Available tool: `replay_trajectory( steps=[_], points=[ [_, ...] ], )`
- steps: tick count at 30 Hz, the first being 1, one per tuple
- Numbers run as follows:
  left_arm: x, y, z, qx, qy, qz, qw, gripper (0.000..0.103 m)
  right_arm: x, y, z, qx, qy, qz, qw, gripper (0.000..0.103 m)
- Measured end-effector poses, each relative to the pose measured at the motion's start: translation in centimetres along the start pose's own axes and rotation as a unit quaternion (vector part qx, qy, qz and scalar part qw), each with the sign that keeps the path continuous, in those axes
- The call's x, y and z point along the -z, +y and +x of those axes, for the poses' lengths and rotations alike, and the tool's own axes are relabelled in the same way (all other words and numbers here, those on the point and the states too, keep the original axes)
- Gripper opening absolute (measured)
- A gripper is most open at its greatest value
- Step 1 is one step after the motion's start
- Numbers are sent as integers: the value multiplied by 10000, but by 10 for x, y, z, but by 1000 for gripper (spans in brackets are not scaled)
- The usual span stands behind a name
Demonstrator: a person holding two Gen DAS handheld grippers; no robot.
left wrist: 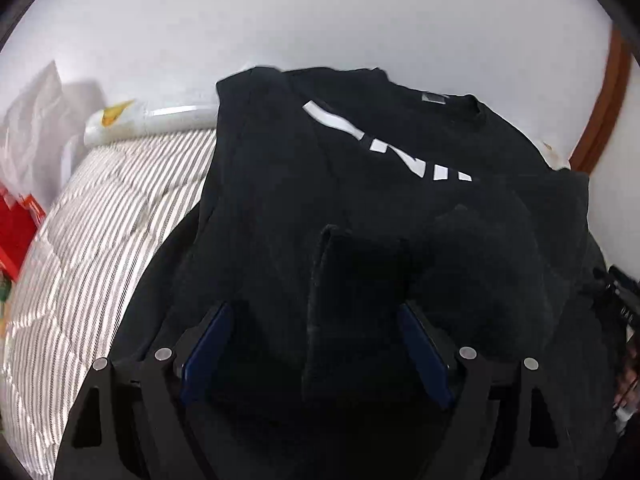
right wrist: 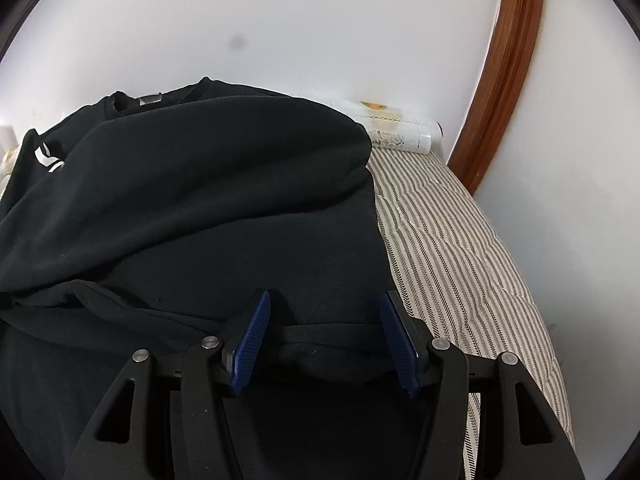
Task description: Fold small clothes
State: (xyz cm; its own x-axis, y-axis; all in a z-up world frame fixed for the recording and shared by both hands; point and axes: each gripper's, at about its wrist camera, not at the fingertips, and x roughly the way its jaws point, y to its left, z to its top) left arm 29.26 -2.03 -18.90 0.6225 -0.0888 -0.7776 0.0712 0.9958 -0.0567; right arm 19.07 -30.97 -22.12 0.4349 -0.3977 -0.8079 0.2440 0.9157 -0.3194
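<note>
Hovering both grippers, left (left wrist: pixel 316 312) and right (right wrist: pixel 324 300), jaws spread wide and holding nothing, we face the black sweatshirt (left wrist: pixel 360 200) lying on the striped bedcover (right wrist: pixel 460 240), sleeve folded inward, likely readying the hem.

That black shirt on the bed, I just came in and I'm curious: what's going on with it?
A person is folding a black shirt on a striped bed, with a hand-held gripper in each hand. Its sides are already folded in over the body, and the white lettering is partly covered. The left hand-held gripper and the right hand-held gripper are both open over the shirt's near end, gripping nothing yet.
</note>
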Motion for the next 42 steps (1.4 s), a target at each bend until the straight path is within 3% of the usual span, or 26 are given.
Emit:
replay_trajectory(
  steps=[2, 5, 8, 10, 13, 22, 24, 28, 31, 35, 38, 40, 42],
  points=[
    [-1, -5, 1, 51, -3, 40, 10000, 71, 0, -3, 0, 4, 34, 27, 10000, 60],
    [-2, -16, -3, 97, -98, 165, 9998, 45, -1, -7, 3, 9, 98, 135, 9999, 62],
    [1, -31, -14, -444, -482, 546, 9964, 28, 0, -9, 4, -17, 127, 210, 9997, 63],
    [1, -34, -21, -661, -704, 691, 9929, 11, 0, -9, 5, -24, 131, 223, 9997, 63],
    [-6, -19, -36, -368, -956, 338, 9942, 7, 1, -10, 5, -73, 114, 274, 9995, 63],
    [-27, 41, -59, -253, -1510, -817, 9848, 6, 0, -20, 1, -422, 52, 535, 9977, 63],
    [-28, 46, -56, -302, -1526, -861, 9841, 4, 0, -20, 0, -425, 77, 452, 9980, 63],
    [-26, 49, -43, -800, -1446, -761, 9833, 4, 2, -21, 2, -414, 265, 252, 9985, 63],
    [-21, 56, -31, -582, -1225, -896, 9867, 4, 3, -28, 0, -432, 246, 347, 9982, 63],
    [-17, 56, -23, -366, -1081, -842, 9899, 5, 0, -34, -13, -478, -164, 542, 9973, 62],
    [-13, 48, -18, -382, -1001, -664, 9920, 18, -2, -33, -21, -732, -440, 705, 9939, 62],
    [-10, 44, -13, -394, -933, -533, 9934, 40, -2, -30, -20, -831, -470, 725, 9928, 62],
    [-9, 40, -5, -397, -754, -418, 9955, 43, 0, -25, -15, -875, -403, 726, 9927, 62]
  ],
)
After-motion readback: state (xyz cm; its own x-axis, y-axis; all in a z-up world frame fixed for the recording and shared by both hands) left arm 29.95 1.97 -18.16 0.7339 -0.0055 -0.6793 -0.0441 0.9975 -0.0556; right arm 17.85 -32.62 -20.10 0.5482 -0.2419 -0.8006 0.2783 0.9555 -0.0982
